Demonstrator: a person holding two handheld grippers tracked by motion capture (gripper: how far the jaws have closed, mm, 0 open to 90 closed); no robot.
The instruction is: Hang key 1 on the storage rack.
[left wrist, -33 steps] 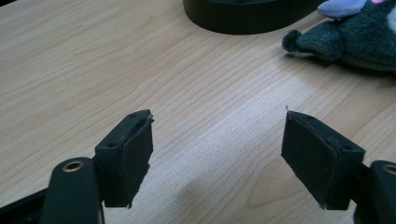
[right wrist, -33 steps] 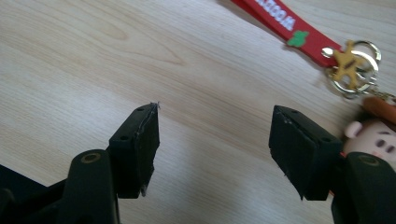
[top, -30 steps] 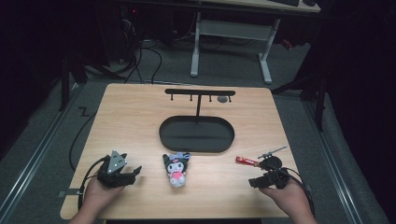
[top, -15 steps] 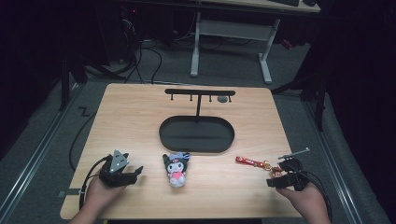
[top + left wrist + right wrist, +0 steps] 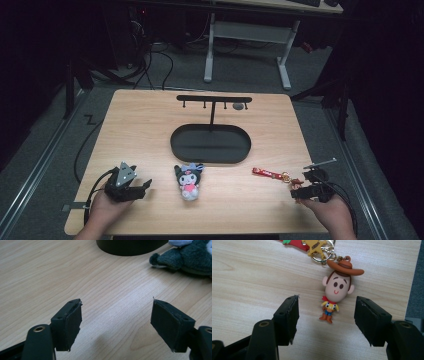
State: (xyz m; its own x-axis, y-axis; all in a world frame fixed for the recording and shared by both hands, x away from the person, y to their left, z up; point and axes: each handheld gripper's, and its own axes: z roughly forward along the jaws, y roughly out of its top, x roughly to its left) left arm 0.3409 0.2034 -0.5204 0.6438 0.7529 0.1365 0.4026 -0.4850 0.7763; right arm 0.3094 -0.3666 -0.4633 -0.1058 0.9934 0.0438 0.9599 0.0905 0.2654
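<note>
The right gripper [image 5: 327,308] has slid out to the cowboy keychain [image 5: 337,287], jaws half open, empty, straddling the figure below it; a grab looks imminent.

Wooden table [image 5: 150,125]: black stand [image 5: 211,142], plush toy [image 5: 188,181], cowboy keychain [image 5: 272,174] lying flat

My high view looks forward and down over the whole table [image 5: 150,130] from afar. Each gripper view sits close, aimed down at the wood. The left shares the plush toy [image 5: 192,257], frame upper right; the right shares the cowboy keychain [image 5: 335,290], frame centre.
</note>
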